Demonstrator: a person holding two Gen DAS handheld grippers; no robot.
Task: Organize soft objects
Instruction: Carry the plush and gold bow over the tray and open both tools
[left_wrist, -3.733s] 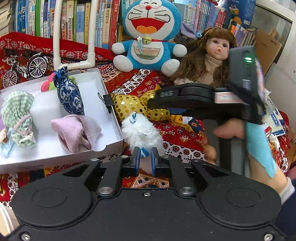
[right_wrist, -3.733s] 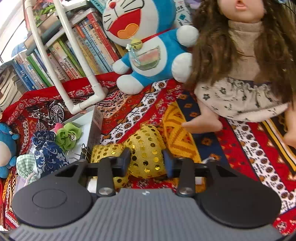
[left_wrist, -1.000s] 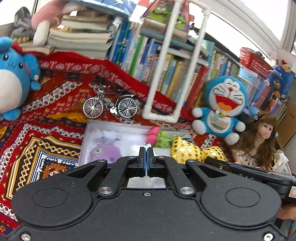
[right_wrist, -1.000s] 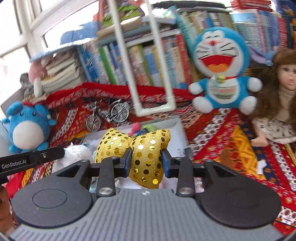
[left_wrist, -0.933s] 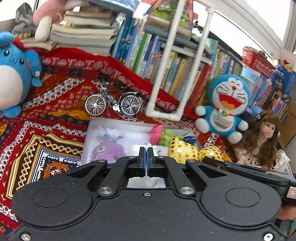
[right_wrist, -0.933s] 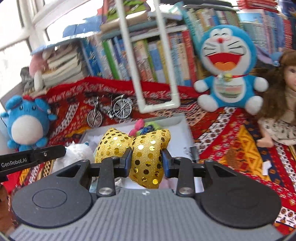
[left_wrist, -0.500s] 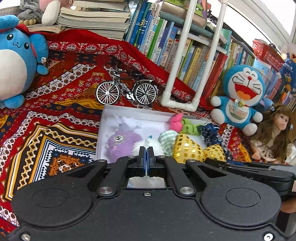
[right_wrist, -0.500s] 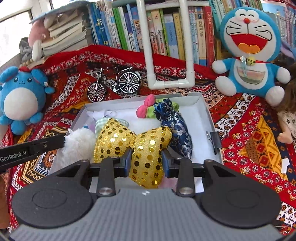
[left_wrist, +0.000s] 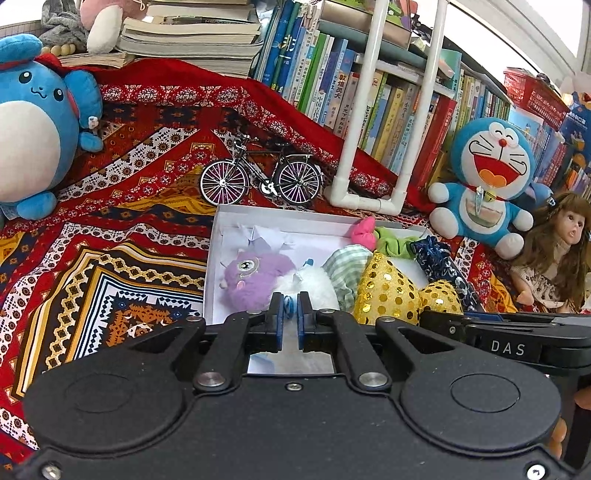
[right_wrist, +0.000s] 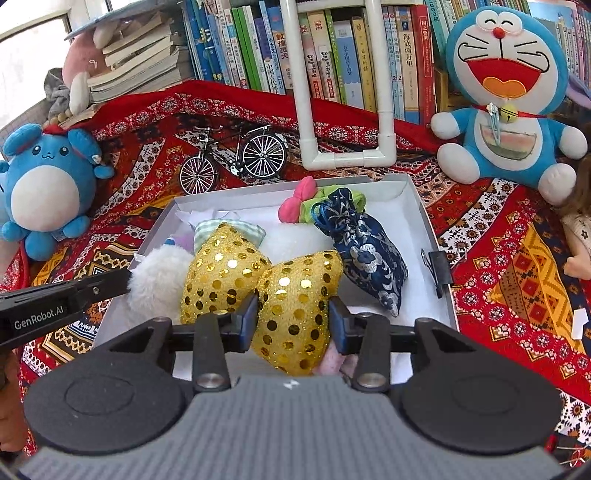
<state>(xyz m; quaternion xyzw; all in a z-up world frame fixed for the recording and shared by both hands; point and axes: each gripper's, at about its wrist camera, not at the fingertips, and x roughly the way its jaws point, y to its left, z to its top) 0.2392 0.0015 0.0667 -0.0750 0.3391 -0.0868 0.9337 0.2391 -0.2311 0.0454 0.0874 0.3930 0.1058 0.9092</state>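
Note:
My right gripper (right_wrist: 292, 315) is shut on a gold sequined bow (right_wrist: 291, 295) and holds it just over the white box (right_wrist: 413, 201). The bow also shows in the left wrist view (left_wrist: 388, 295). My left gripper (left_wrist: 290, 317) has its jaws slightly parted around the blue tag of a white fluffy toy (left_wrist: 314, 284), which is over the box beside a purple plush (left_wrist: 255, 275). The fluffy toy shows in the right wrist view (right_wrist: 159, 278) at the left gripper's tip. Inside the box lie a navy brocade pouch (right_wrist: 364, 251), a green checked pouch (left_wrist: 347, 264) and a pink and green scrunchie (right_wrist: 299, 201).
The box (left_wrist: 218, 236) sits on a red patterned cloth (left_wrist: 110, 240). Behind it stand a toy bicycle (left_wrist: 258, 177), a white pipe frame (right_wrist: 347, 155) and rows of books. A Doraemon plush (right_wrist: 506, 110), a doll (left_wrist: 554, 251) and a blue round plush (right_wrist: 48, 184) surround it.
Both grippers have come down closer over the box with their toys. The left gripper's jaws have parted slightly; the fluffy toy now rests low in the box by the purple plush.

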